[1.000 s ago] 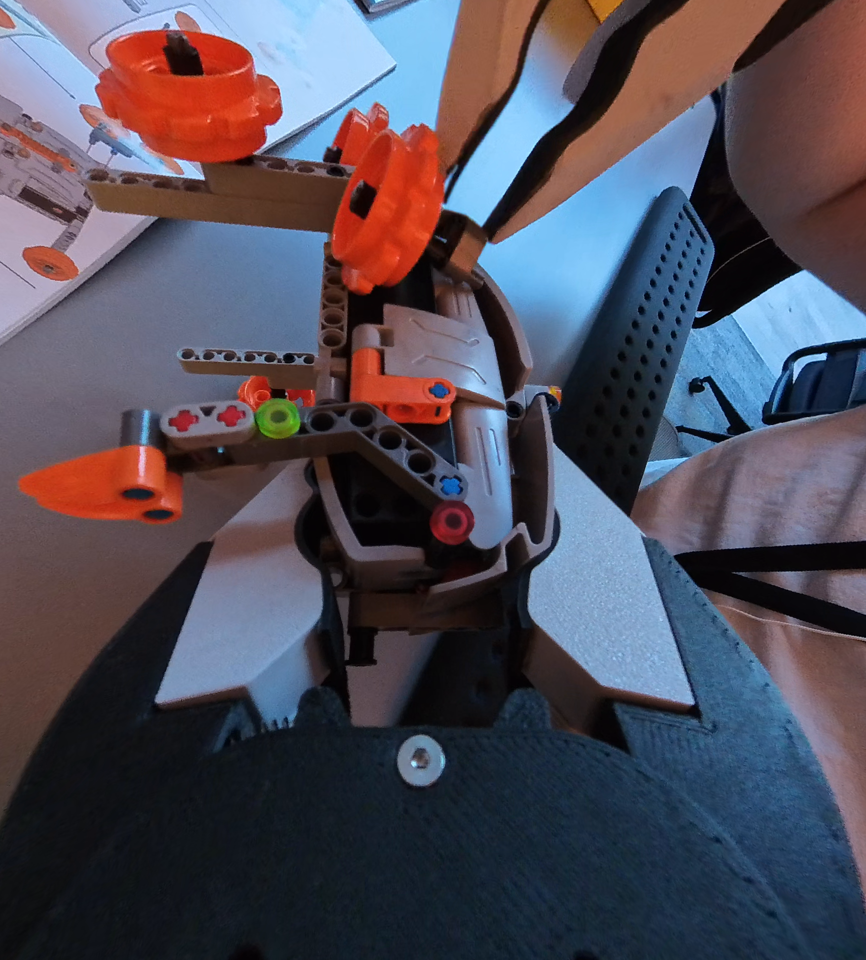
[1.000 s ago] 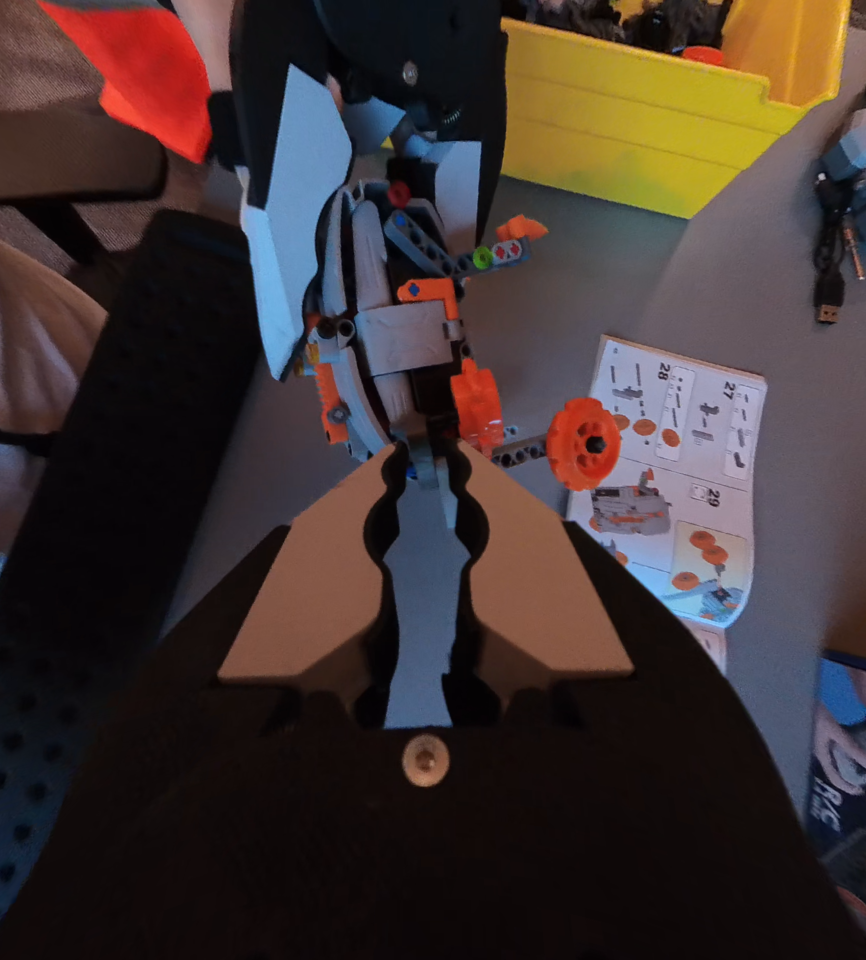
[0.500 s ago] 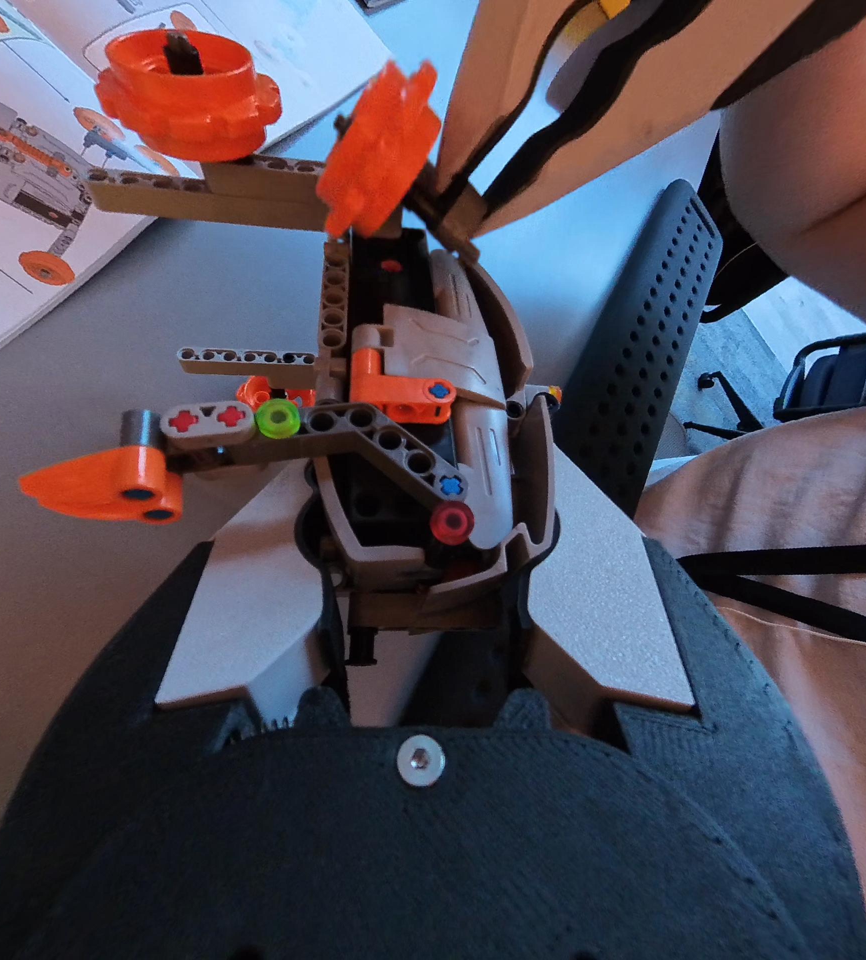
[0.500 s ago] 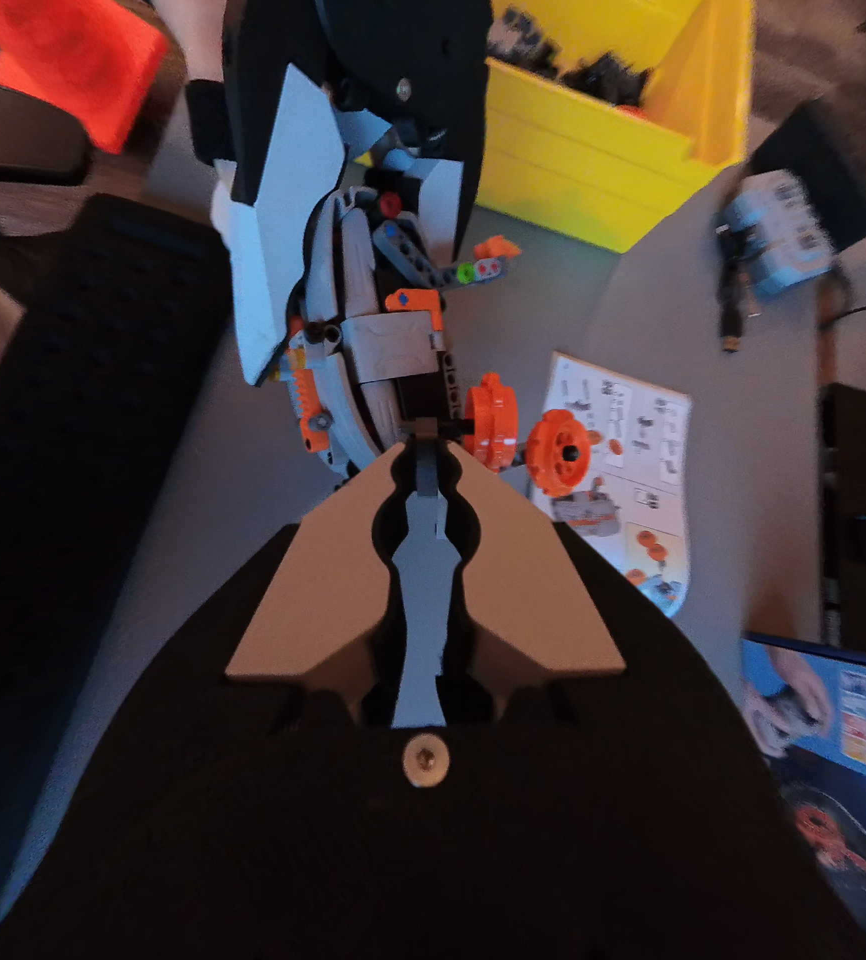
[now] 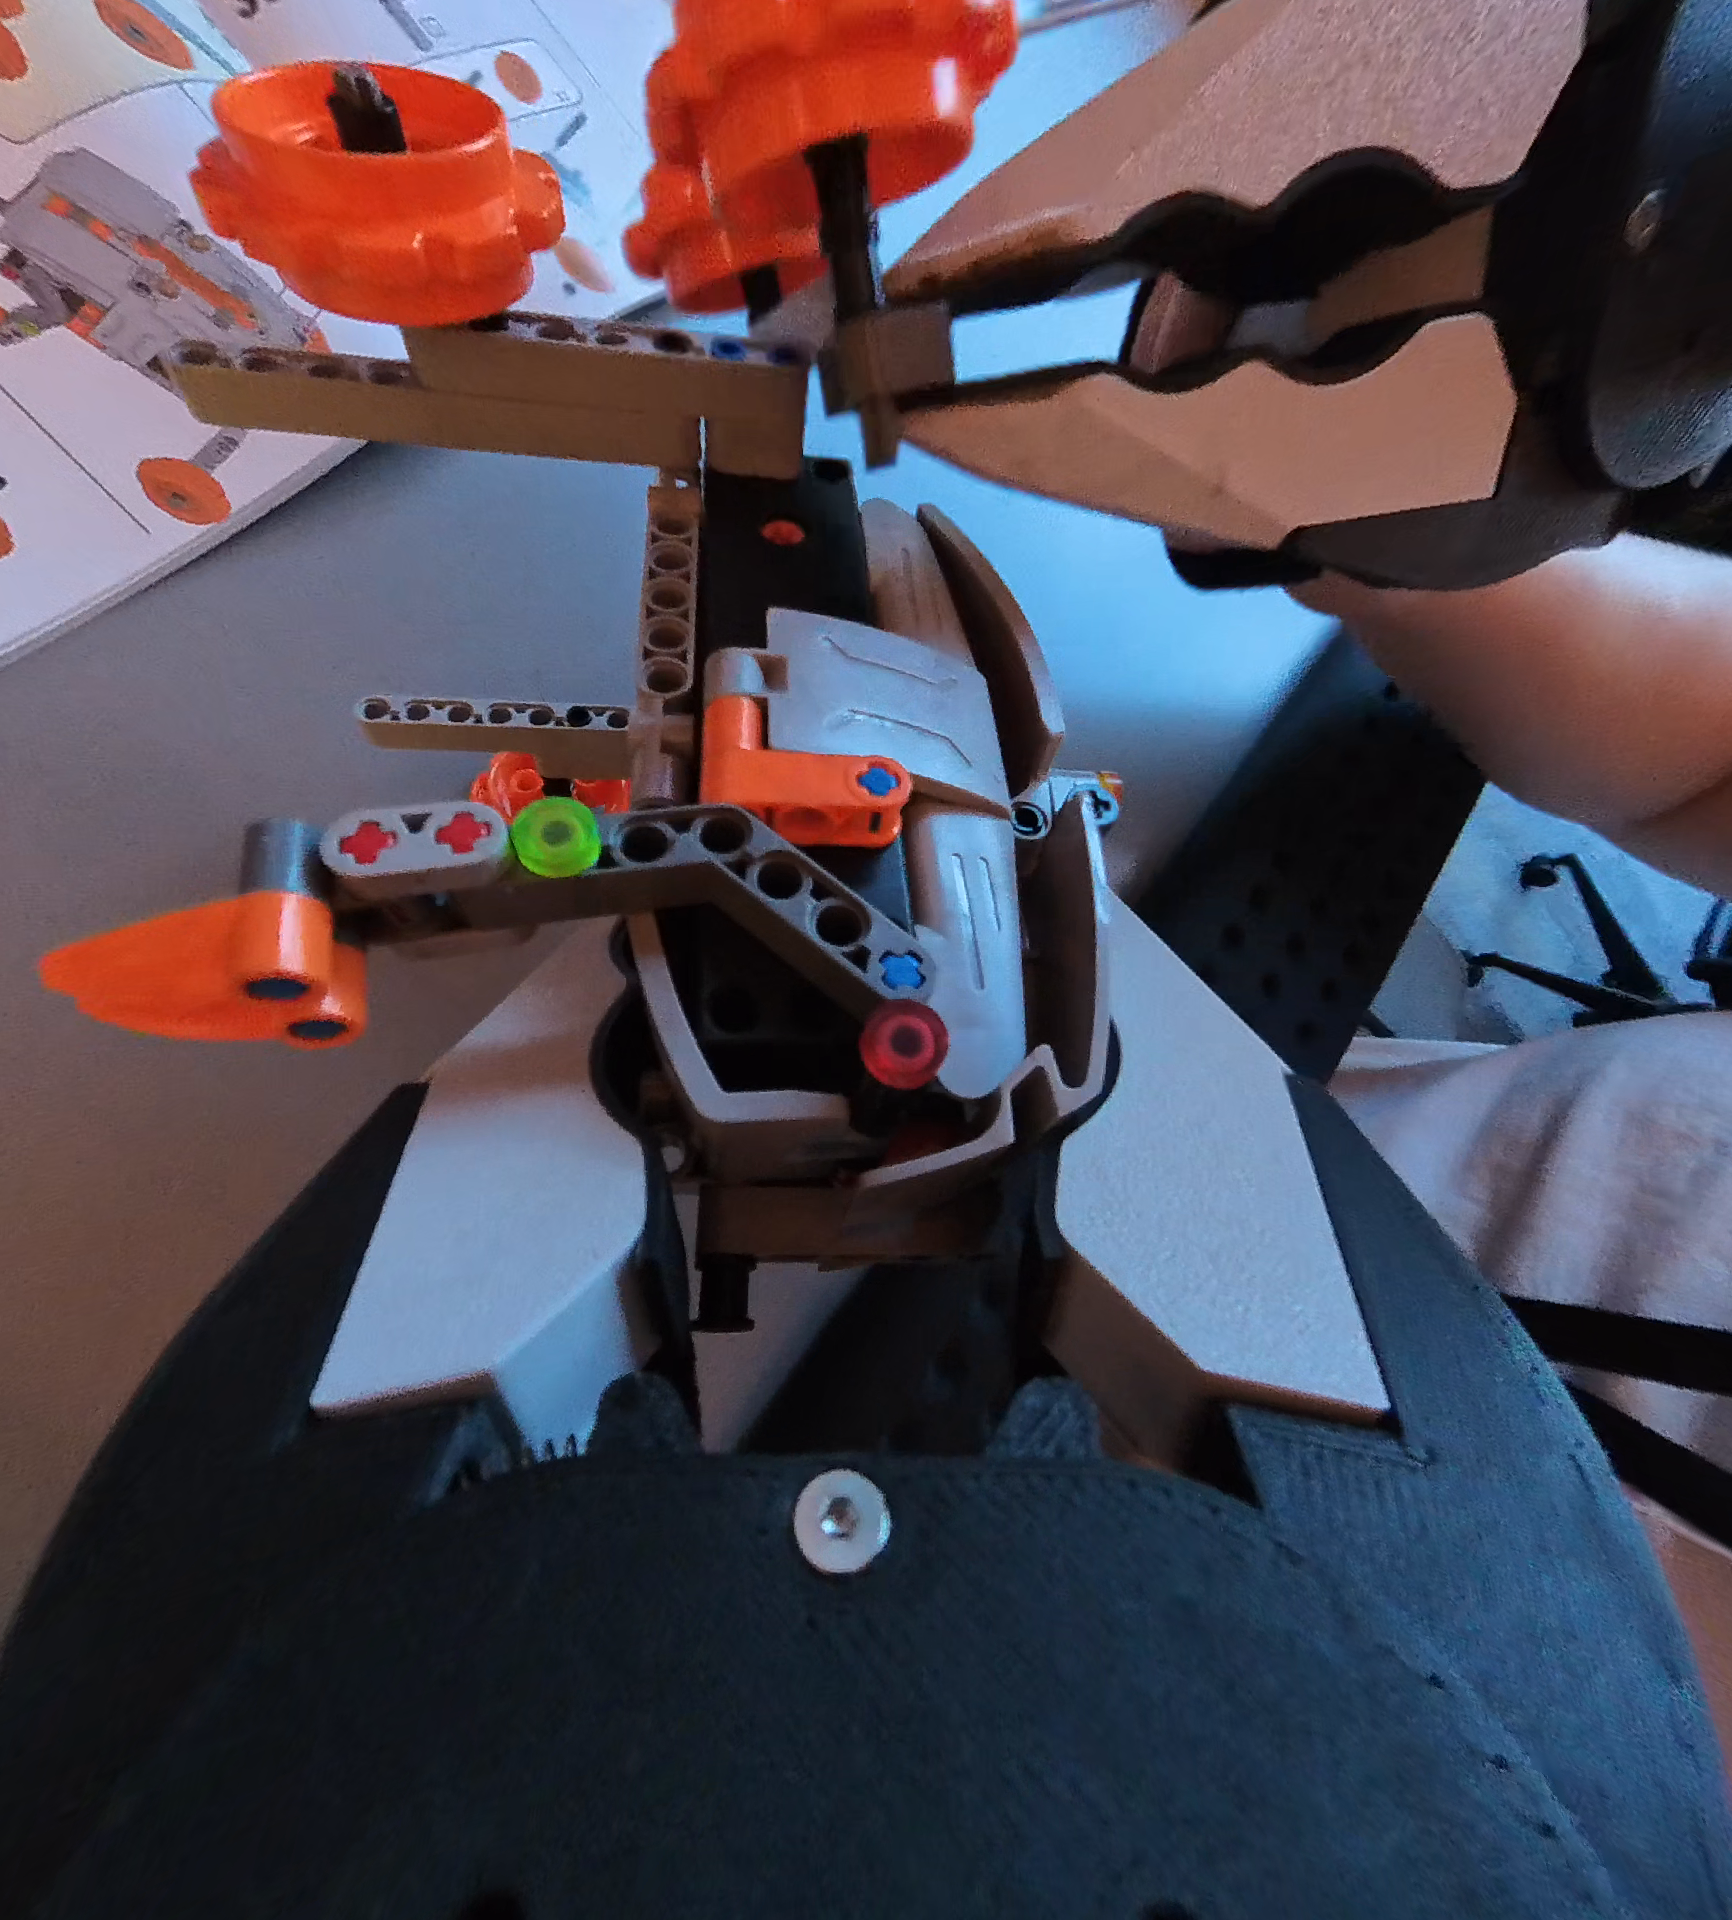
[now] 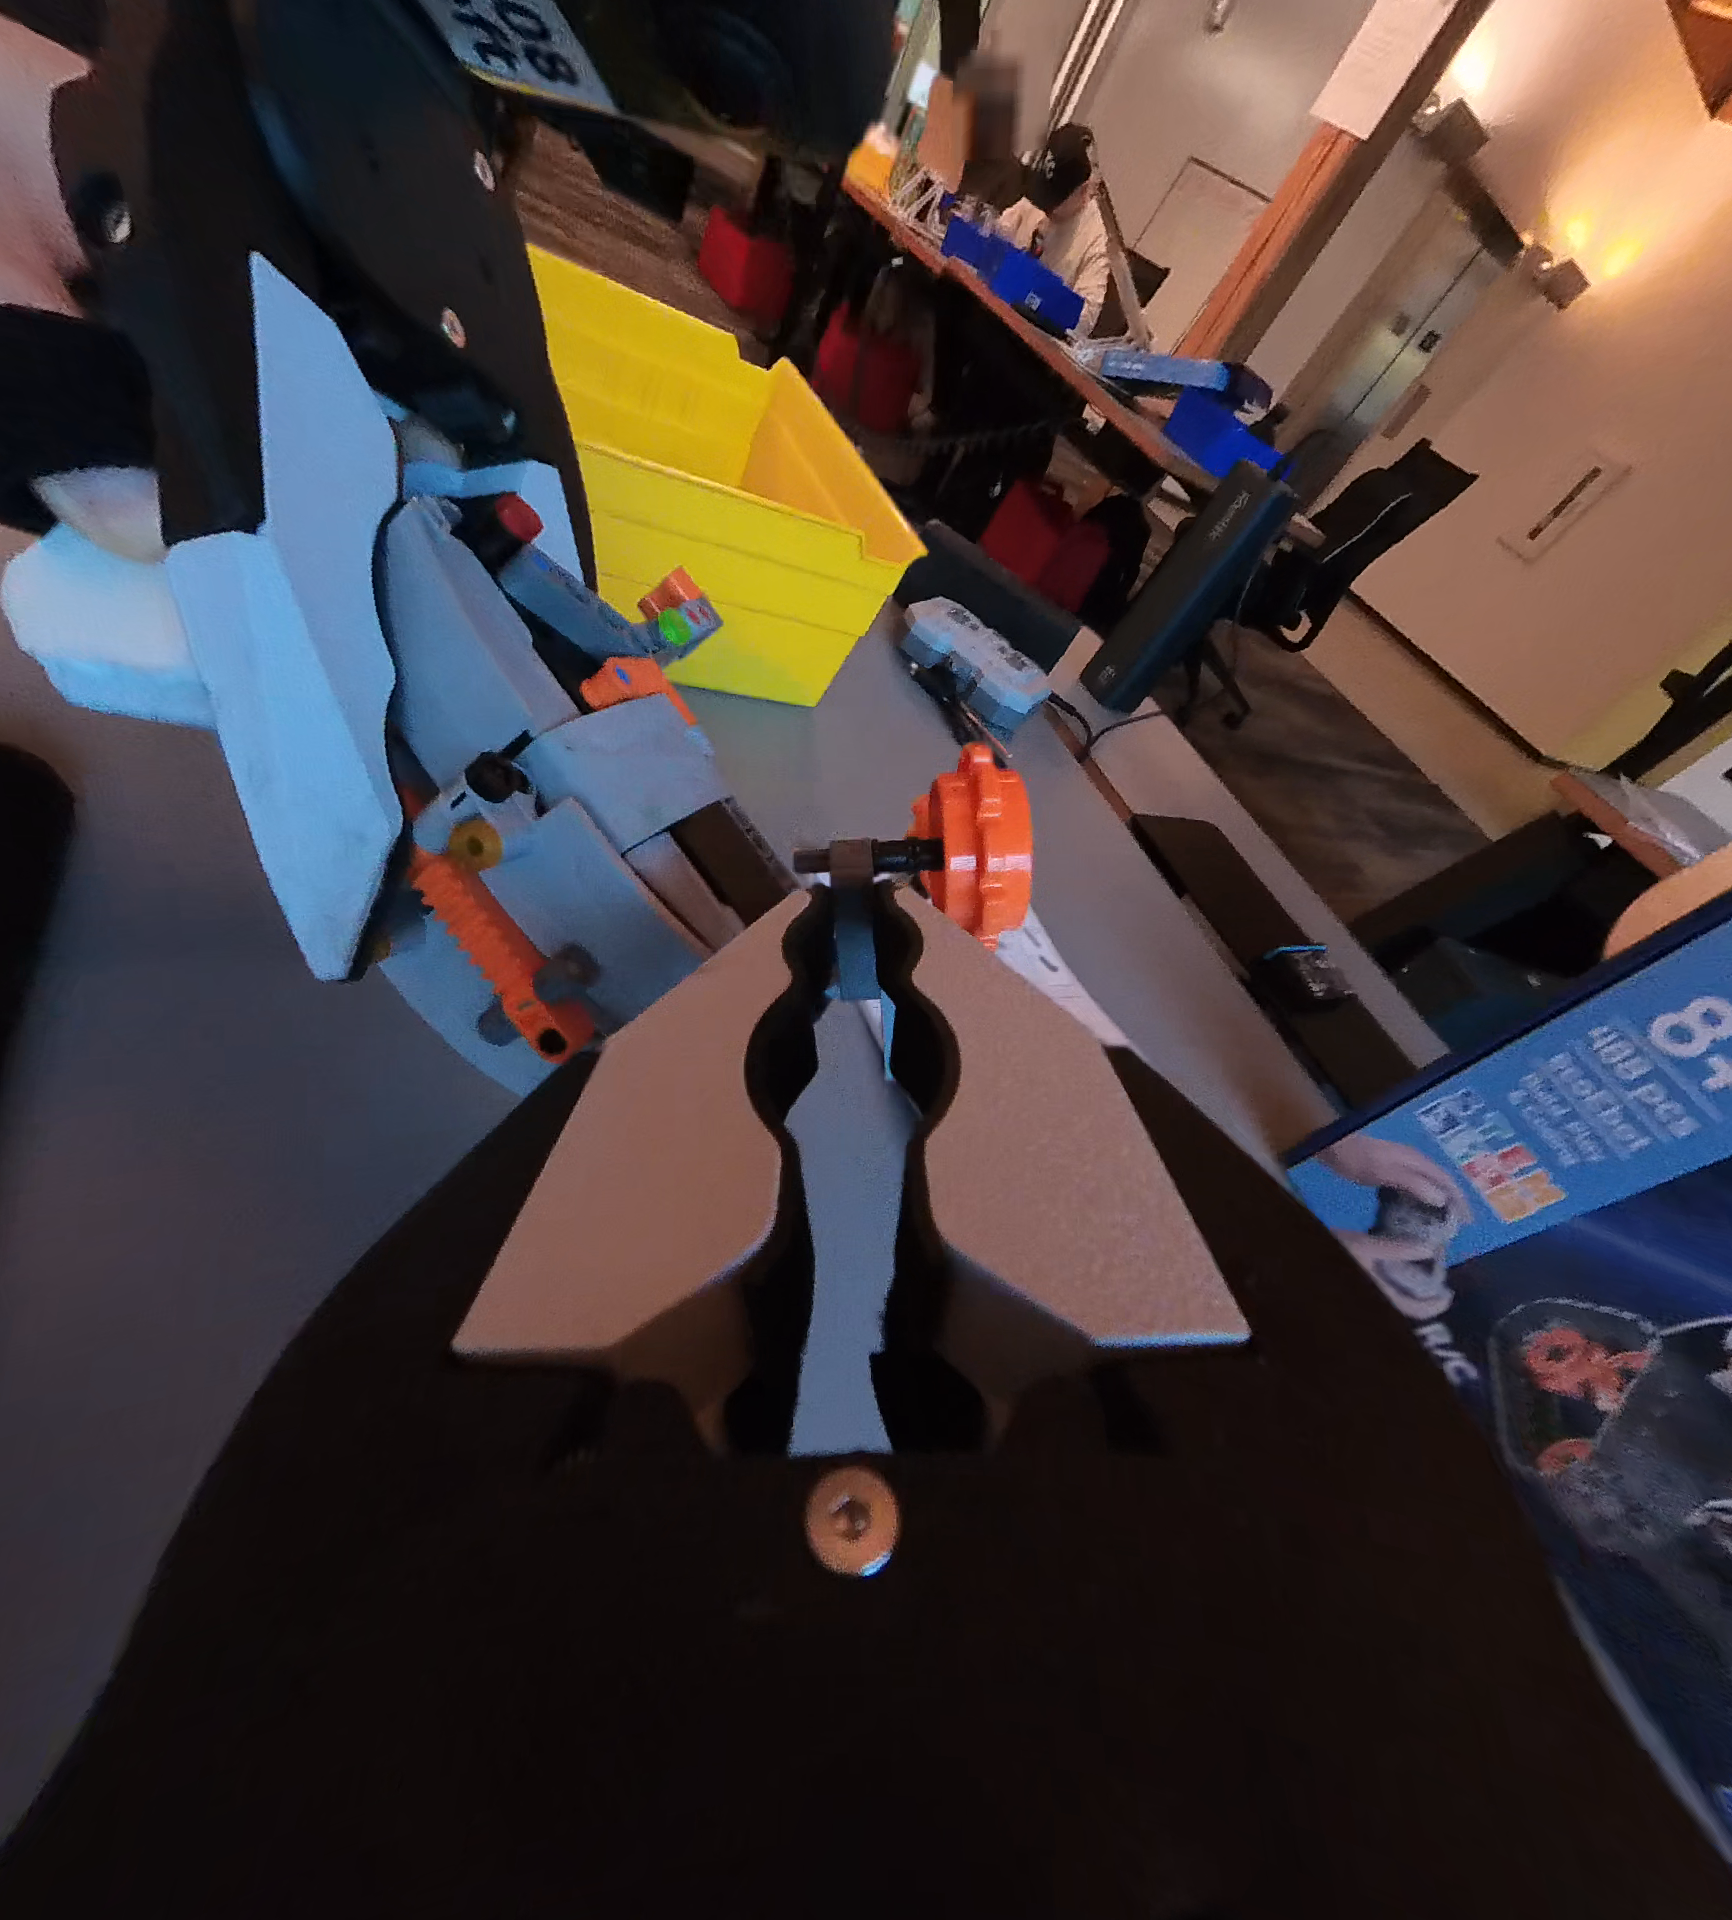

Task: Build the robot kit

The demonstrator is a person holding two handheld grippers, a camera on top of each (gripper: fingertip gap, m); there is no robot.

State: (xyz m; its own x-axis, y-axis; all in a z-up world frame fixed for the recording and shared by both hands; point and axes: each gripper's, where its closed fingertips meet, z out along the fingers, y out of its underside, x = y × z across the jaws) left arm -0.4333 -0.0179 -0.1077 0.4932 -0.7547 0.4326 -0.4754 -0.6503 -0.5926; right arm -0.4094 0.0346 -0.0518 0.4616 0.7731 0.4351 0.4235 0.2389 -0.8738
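My left gripper [image 5: 841, 997] is shut on a grey and orange brick-built model [image 5: 903, 790], gripping its rear end. A long beam on the model's front carries an orange wheel [image 5: 374, 197]. My right gripper [image 6: 846, 920] is shut on a small grey connector [image 6: 846, 862] with a black axle and a second orange wheel [image 6: 976, 842]. In the left wrist view the right gripper [image 5: 903, 364] holds this connector [image 5: 883, 358] right beside the beam's end, with the wheel [image 5: 820, 135] above it. I cannot tell whether they touch. The model also shows in the right wrist view [image 6: 592, 769].
An open instruction booklet [image 5: 62, 343] lies on the grey table [image 5: 166, 727] under the model. A yellow bin [image 6: 737, 499], a grey hub with a cable [image 6: 966, 644] and a blue box [image 6: 1620, 1091] stand around. A black chair back [image 5: 1298, 862] is at the right. Spacing between my two grippers at the tips: around 8 cm.
My right gripper has swung the connector with its wheel from flat against the model's front to beside the beam end, axle now standing up. The right view has tilted up toward the room.
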